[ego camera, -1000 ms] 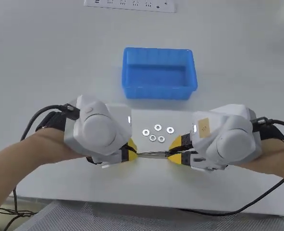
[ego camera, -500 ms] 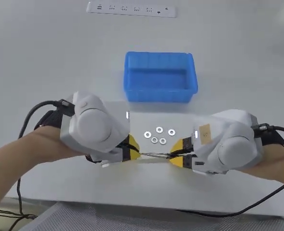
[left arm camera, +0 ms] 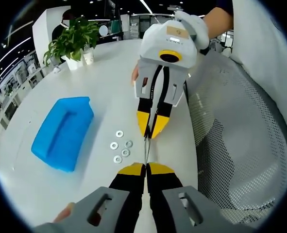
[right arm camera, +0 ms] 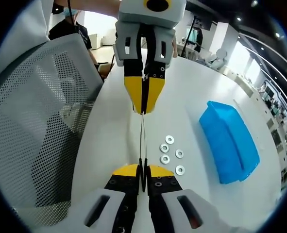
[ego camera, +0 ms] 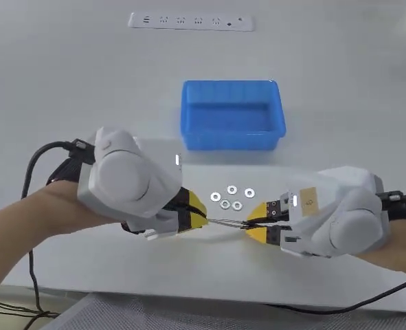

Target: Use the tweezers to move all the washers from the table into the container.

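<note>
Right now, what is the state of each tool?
Left tool: closed on the tweezers.
Right tool: closed on the tweezers' other end.

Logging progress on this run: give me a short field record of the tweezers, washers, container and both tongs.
tweezers: spanning between the tongs, one end in each
left tongs: shut on tweezers
right tongs: shut on tweezers
washers: five, clustered on table, near the tweezers
container: blue, beyond washers, no washers visible inside
</note>
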Demonstrator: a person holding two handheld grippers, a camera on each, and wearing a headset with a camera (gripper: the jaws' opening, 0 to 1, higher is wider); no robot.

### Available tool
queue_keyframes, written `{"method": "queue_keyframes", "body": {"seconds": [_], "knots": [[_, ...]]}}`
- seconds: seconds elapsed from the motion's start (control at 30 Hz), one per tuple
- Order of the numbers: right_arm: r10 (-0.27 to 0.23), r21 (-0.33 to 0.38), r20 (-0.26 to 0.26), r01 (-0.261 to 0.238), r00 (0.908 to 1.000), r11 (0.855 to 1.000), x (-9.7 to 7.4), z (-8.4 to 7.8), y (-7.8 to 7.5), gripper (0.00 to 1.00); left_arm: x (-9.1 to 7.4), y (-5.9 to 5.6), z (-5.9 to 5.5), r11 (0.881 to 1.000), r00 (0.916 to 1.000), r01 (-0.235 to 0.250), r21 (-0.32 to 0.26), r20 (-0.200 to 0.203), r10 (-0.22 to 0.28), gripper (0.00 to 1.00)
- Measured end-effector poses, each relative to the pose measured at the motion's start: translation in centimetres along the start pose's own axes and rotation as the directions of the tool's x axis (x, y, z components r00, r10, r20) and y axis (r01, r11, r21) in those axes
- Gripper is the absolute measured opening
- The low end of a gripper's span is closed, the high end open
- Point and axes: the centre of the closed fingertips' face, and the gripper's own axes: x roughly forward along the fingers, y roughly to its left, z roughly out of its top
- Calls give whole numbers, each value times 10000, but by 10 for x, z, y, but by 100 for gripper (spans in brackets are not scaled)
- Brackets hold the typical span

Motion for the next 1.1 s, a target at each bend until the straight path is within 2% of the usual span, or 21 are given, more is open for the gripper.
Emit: {"method": "queue_keyframes", "body": {"seconds": [0.3, 0.53, 0.73, 0.97, 1.1], "knots": [[-56, -180, 154, 59, 9999, 9998, 1, 2, 1, 5, 1, 1, -6, 9999, 9998, -4, 143, -203, 7, 6], [-16, -232, 214, 21, 9998, 9997, 2, 6, 0, 5, 5, 4, -20, 9975, 9960, 16, 700, -896, 47, 8], [13, -164, 261, -9, 9997, 9999, 2, 7, 1, 5, 6, 5, -27, 9959, 9934, 103, 894, -1144, 0, 7], [-24, 54, 381, 22, 9993, 10000, 1, 7, 0, 5, 2, 4, -22, 9959, 9955, 58, 905, -946, 28, 5], [-77, 125, 526, 70, 9986, 9999, -2, 9, -1, 5, -6, 5, -10, 9941, 9988, -66, 1085, -467, 117, 5]]}}
